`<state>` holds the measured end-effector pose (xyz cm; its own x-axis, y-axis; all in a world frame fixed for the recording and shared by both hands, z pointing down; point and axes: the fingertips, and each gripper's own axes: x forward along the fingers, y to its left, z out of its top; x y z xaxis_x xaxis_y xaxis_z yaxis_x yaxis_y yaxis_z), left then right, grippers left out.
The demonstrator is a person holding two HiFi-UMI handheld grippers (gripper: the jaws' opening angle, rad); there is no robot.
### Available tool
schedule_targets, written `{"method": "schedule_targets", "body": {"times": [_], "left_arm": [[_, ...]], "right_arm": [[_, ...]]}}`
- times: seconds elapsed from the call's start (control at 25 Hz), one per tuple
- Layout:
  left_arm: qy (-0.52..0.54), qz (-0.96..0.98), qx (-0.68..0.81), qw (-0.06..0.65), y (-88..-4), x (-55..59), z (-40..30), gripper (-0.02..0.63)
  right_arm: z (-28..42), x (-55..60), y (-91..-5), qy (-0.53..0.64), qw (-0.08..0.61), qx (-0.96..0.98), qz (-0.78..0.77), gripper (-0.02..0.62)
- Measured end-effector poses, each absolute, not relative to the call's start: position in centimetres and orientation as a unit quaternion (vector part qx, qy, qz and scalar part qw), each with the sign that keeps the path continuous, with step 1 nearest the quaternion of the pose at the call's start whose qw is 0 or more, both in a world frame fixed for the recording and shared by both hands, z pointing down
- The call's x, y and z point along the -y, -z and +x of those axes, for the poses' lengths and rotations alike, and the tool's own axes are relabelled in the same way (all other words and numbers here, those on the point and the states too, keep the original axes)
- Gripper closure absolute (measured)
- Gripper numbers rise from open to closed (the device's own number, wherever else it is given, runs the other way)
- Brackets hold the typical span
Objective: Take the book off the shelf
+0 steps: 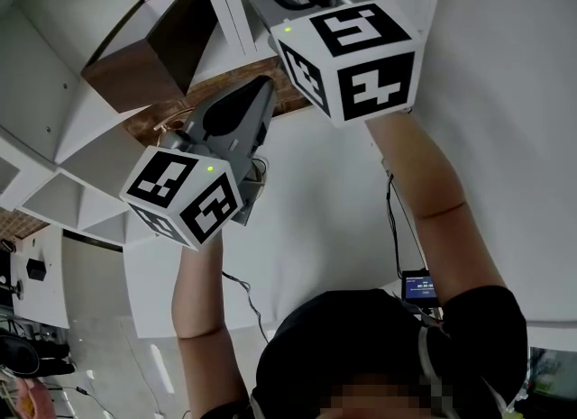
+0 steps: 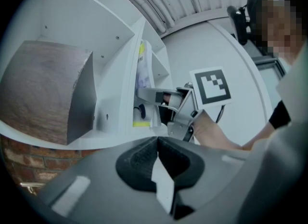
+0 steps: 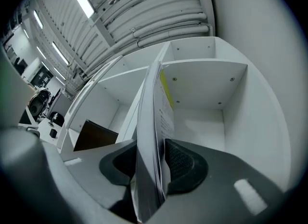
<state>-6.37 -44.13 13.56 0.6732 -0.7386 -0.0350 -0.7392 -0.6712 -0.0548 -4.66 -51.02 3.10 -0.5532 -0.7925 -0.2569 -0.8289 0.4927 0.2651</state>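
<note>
A thin white book (image 3: 150,122) with a yellow strip on its cover stands upright in a compartment of the white shelf (image 3: 211,64). My right gripper (image 3: 155,147) is raised to it, with the two dark pads closed against the book's lower edge from either side. In the left gripper view the same book (image 2: 142,71) stands in its compartment and the right gripper's fingers (image 2: 153,94) reach onto it. My left gripper (image 2: 157,139) hovers lower and to the left of the right one, jaws together and holding nothing. In the head view both grippers (image 1: 268,84) point up toward the shelf.
A brown wooden box (image 1: 153,48) fills the compartment left of the book's, also visible as a box (image 2: 43,93) in the left gripper view. Brick wall (image 2: 19,165) shows below the shelf. A plain white wall (image 1: 505,93) lies to the right.
</note>
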Motion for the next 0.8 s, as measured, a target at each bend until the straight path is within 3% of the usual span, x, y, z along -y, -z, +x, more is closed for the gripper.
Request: {"method": "schedule_targets", "body": {"times": [0.08, 0.52, 0.8], "left_arm": [[-0.008, -0.915, -0.403, 0.032, -13.3, 44.1, -6.3, 0.600], [-0.018, -0.916, -0.400, 0.037, -12.9, 44.2, -6.5, 0.600], [-0.024, -0.907, -0.418, 0.045, -12.2, 43.8, -7.5, 0.600]], "right_arm": [[-4.8, 51.2, -2.8, -0.187, 0.049, -0.855, -0.481, 0.469], [-5.9, 53.8, -1.5, -0.199, 0.024, -0.837, -0.510, 0.468], [-4.9, 53.5, -1.0, -0.209, 0.034, -0.820, -0.532, 0.528]]}}
